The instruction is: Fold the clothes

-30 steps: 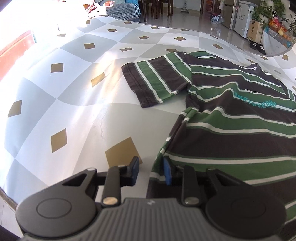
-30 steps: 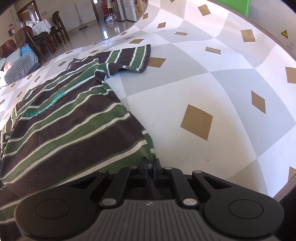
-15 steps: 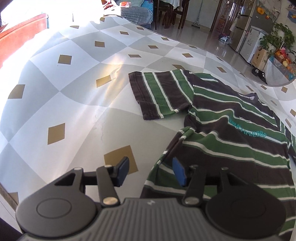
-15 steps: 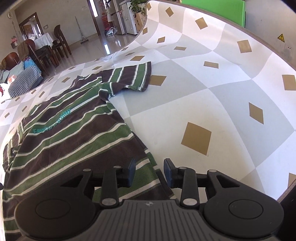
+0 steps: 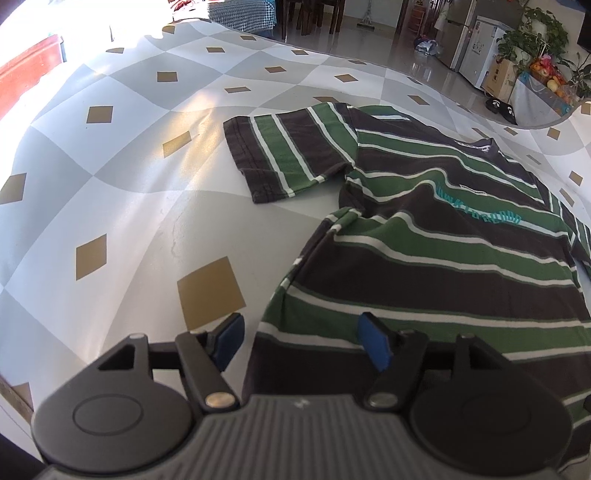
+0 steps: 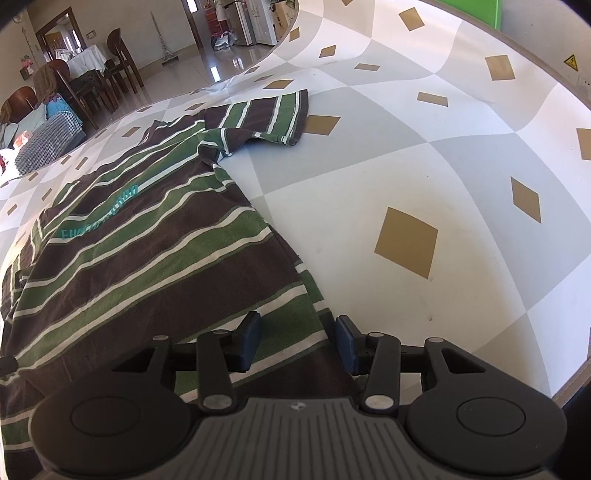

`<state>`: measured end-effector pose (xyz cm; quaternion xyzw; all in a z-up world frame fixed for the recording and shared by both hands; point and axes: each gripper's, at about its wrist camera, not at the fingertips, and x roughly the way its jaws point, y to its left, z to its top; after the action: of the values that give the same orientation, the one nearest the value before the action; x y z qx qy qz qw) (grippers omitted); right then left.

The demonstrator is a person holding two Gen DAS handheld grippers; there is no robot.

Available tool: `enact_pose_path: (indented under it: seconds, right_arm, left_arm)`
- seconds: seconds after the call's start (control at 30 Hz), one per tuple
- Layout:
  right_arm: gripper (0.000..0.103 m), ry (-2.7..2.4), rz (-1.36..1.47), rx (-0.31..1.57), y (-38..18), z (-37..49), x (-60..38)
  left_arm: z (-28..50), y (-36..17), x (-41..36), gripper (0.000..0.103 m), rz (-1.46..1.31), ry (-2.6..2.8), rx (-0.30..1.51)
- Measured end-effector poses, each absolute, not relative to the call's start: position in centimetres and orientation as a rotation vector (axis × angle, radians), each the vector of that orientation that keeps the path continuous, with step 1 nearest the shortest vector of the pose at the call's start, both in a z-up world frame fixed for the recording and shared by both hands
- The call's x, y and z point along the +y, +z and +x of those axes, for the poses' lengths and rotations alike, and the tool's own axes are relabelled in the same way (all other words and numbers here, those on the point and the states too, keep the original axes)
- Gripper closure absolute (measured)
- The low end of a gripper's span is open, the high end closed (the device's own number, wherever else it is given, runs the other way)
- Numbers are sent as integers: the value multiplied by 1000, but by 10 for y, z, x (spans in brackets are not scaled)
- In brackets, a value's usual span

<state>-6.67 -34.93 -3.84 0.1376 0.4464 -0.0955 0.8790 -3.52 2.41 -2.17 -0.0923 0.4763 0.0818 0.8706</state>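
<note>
Grey-and-white checks with gold diamonds cover the worktop (image 5: 122, 206), sunlit on its left side in the left wrist view. Beyond it lies a tiled room with dining chairs (image 6: 118, 70), a fridge (image 5: 487, 48) and potted plants (image 5: 535, 33).

A striped T-shirt (image 5: 443, 266), brown, green and white, lies spread flat on the worktop with teal lettering on its chest and one sleeve (image 5: 288, 155) laid out to the side. The lettering is too warped to read, and the shirt's hem is hidden under both tools.

The left gripper (image 5: 301, 341) hangs over the shirt's near left corner, its jaws opening; the shirt's side edge lies between them, apparently untouched by the blue pads. The right gripper (image 6: 297, 341) hangs over the near right corner, jaws likewise opening and released, with cloth between them.

Bare worktop stretches wide on either side of the shirt; its near edge (image 6: 569, 384) shows just beside the right gripper.
</note>
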Motion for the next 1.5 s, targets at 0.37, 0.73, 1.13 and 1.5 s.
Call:
enact_pose_path:
  seconds: [0.37,0.73,1.13,1.5]
  right_arm:
    - [71,-312,259,998,-40,-72,-357]
    - [65,-228,228,866,-15,-70,-348]
    - [60,-58,280,905,-16,-25,-342]
    - [56,-52,196,880,-28,11,-344]
  left_arm:
    - [-39,-22,38,36,-178,252,1011]
    - [-37,-13,48,35,-312,221,955]
    - [-14,-12,42,30,-300,194,955]
    - [-2,-24,37,30,-273,197,982]
